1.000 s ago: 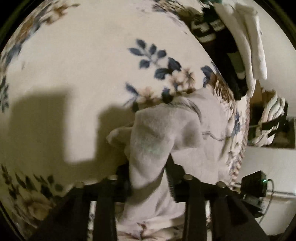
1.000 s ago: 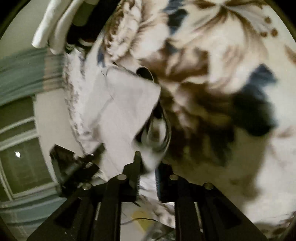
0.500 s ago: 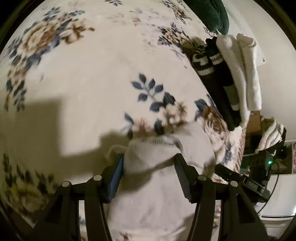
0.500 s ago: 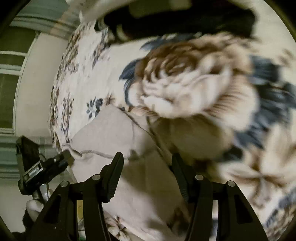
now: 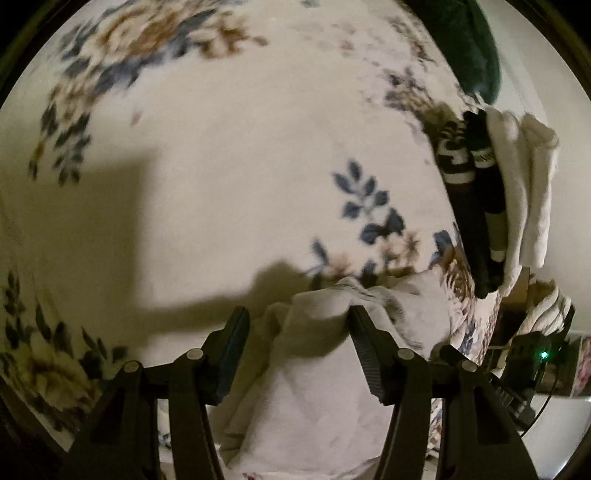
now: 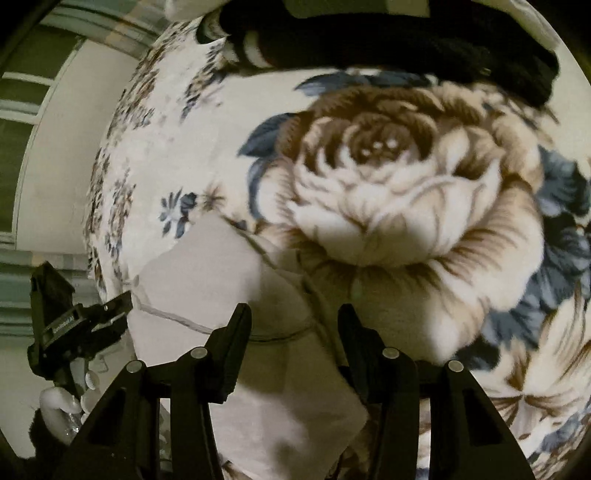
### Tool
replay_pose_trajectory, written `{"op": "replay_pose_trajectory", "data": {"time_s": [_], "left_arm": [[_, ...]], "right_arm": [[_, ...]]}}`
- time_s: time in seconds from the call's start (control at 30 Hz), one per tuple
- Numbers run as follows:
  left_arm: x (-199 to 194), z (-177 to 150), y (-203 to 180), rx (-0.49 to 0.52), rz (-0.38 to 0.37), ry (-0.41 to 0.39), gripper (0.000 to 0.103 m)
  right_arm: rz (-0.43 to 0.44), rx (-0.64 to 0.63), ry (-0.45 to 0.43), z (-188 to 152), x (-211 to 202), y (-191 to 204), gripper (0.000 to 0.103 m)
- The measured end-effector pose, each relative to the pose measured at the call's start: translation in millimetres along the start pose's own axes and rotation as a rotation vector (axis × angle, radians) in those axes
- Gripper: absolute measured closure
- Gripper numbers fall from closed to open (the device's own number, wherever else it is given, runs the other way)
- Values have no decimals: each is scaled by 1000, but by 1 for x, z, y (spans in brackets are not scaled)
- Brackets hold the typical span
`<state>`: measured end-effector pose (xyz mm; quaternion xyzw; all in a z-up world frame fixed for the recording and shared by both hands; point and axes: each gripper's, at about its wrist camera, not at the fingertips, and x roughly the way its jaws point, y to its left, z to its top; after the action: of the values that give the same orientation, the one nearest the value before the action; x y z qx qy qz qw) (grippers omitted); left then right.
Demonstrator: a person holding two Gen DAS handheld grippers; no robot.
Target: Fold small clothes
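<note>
A small pale grey garment (image 5: pixel 314 387) lies folded on the floral blanket (image 5: pixel 240 166). My left gripper (image 5: pixel 299 325) is open, its jaws wide apart over the garment's bunched far edge. In the right wrist view the same garment (image 6: pixel 207 280) lies flat with a thin drawstring across it. My right gripper (image 6: pixel 293 325) is open above it, holding nothing. The left gripper (image 6: pixel 74 325) shows at the left edge of the right wrist view.
Folded black-and-white socks (image 5: pixel 469 192) and white cloths (image 5: pixel 528 192) lie in a row at the blanket's right edge; they also show in the right wrist view (image 6: pixel 388 33). A dark green item (image 5: pixel 461 40) sits at the far right. The bed edge is close by.
Both grippers let go of the garment and opened wide. The garment dropped flat onto the blanket and both grippers drew back from it.
</note>
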<state>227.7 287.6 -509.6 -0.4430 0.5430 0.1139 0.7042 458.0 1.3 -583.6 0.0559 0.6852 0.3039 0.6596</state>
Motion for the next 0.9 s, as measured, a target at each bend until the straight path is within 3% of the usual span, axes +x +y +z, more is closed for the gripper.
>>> {"op": "replay_pose_trajectory", "data": {"time_s": [0.07, 0.1, 0.13, 0.2, 0.33, 0.47, 0.57, 0.63, 0.67, 0.9], "left_arm": [[6, 1, -7, 37, 44, -11, 49], [9, 2, -9, 51, 63, -15, 49], [13, 2, -9, 65, 99, -17, 48], [20, 4, 0, 68, 128, -14, 48], [20, 6, 14, 27, 91, -9, 48], [8, 4, 3, 56, 98, -7, 48], [-5, 3, -9, 91, 101, -25, 48], [-12, 1, -18, 128, 116, -40, 49], [-12, 1, -22, 140, 120, -42, 49], [2, 1, -28, 161, 143, -26, 49]], "right_arm": [[21, -12, 8, 0, 5, 3, 57], [21, -19, 7, -2, 4, 4, 79], [14, -33, 10, -1, 7, 6, 92], [26, -25, -18, 0, 4, 6, 94], [-20, 33, -64, 3, -3, -10, 97], [0, 34, -2, 4, 0, -10, 96], [14, 51, -5, 8, -12, -7, 86], [6, 3, -47, 13, -24, 2, 60], [11, -15, -55, 16, -26, 7, 55], [42, -101, 72, 46, 24, 41, 53]]}}
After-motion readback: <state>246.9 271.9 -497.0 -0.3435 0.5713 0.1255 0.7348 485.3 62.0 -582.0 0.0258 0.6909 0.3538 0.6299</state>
